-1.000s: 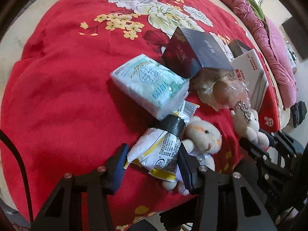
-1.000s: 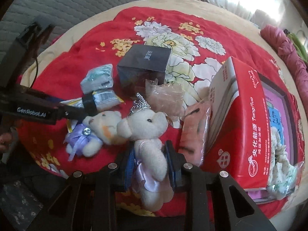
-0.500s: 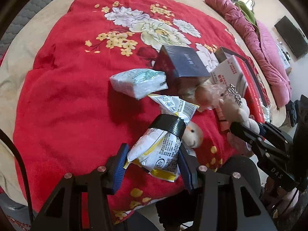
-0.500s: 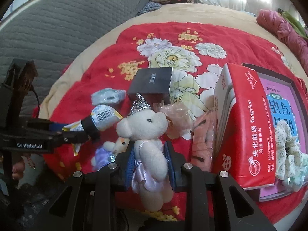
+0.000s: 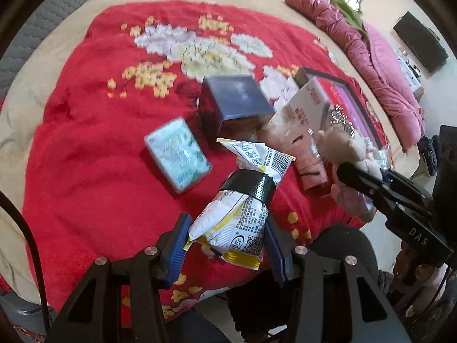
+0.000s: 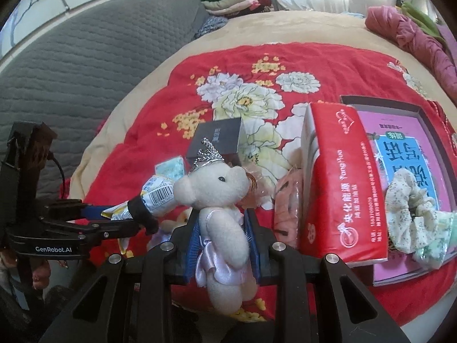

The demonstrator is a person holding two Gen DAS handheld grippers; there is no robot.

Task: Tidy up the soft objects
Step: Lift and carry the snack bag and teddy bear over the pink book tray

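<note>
My left gripper point(image 5: 227, 234) is shut on a white and yellow snack packet point(image 5: 237, 217) with a black band round its middle, held above the red floral blanket point(image 5: 85, 143). My right gripper point(image 6: 222, 225) is shut on a cream teddy bear point(image 6: 217, 185) with a silver tiara and a lilac skirt, also lifted off the bed. In the left wrist view that bear point(image 5: 342, 145) hangs at the right. The packet point(image 6: 158, 197) sits just left of the bear in the right wrist view. A second small bear point(image 6: 180, 220) lies below, mostly hidden.
On the blanket lie a pale green tissue pack point(image 5: 178, 154), a dark box point(image 5: 234, 103), a pink packet point(image 6: 288, 200) and a red carton point(image 6: 340, 177). A flat box point(image 6: 400, 114) at the right holds a floral scrunchie point(image 6: 408, 197). A grey padded headboard point(image 6: 85, 57) stands behind.
Both grippers have risen from the bed with the packet and the crowned bear still held. The second bear stays below. The bed's items look smaller and farther away.
</note>
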